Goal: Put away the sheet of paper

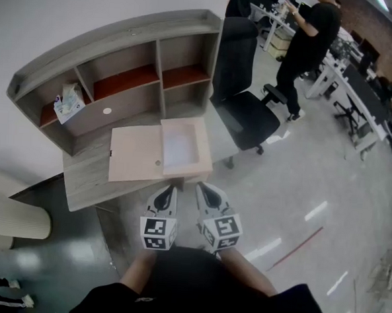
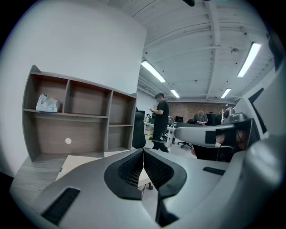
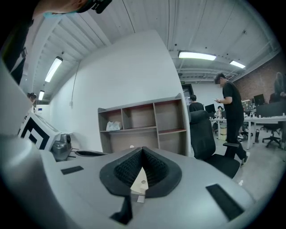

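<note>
A beige box file point(image 1: 135, 157) lies open on the grey desk point(image 1: 82, 178), its lid flat to the left. In its right-hand tray lies a pale white sheet of paper point(image 1: 180, 147). My left gripper point(image 1: 171, 189) and right gripper point(image 1: 201, 187) hover side by side just off the desk's front edge, below the tray. Both are shut with nothing between the jaws. In the left gripper view the closed left gripper point(image 2: 143, 154) points at the box lid point(image 2: 73, 163). The right gripper point(image 3: 143, 154) view shows a beige corner of the box point(image 3: 138, 181) beyond its tips.
A grey shelf unit point(image 1: 122, 68) stands at the back of the desk, with a tissue pack point(image 1: 68, 103) in its left cubby. A black office chair point(image 1: 245, 109) stands to the right. A person point(image 1: 309, 40) stands farther off. A beige round stool point(image 1: 13, 217) is at my left.
</note>
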Action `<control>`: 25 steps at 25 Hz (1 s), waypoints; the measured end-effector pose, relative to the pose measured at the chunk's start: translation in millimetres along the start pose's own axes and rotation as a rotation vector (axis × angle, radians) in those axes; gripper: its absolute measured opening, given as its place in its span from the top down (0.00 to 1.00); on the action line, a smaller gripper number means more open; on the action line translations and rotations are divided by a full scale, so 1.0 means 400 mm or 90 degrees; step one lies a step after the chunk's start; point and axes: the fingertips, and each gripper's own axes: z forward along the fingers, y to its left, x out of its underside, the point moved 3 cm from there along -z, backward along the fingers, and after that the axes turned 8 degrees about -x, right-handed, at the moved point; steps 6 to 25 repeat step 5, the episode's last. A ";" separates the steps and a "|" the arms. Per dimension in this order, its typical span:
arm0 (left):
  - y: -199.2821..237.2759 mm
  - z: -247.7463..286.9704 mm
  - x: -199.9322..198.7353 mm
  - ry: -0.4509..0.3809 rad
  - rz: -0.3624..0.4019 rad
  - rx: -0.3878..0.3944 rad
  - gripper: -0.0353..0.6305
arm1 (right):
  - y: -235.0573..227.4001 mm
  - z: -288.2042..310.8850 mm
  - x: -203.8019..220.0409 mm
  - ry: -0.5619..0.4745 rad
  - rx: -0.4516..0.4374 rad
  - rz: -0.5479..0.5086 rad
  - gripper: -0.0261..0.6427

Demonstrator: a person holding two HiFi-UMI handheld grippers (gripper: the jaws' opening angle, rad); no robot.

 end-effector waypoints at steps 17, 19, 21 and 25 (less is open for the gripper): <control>-0.015 -0.019 -0.007 -0.001 0.012 -0.002 0.88 | 0.005 -0.031 -0.015 -0.016 0.003 0.001 0.94; -0.015 -0.019 -0.007 -0.001 0.012 -0.002 0.88 | 0.005 -0.031 -0.015 -0.016 0.003 0.001 0.94; -0.015 -0.019 -0.007 -0.001 0.012 -0.002 0.88 | 0.005 -0.031 -0.015 -0.016 0.003 0.001 0.94; -0.015 -0.019 -0.007 -0.001 0.012 -0.002 0.88 | 0.005 -0.031 -0.015 -0.016 0.003 0.001 0.94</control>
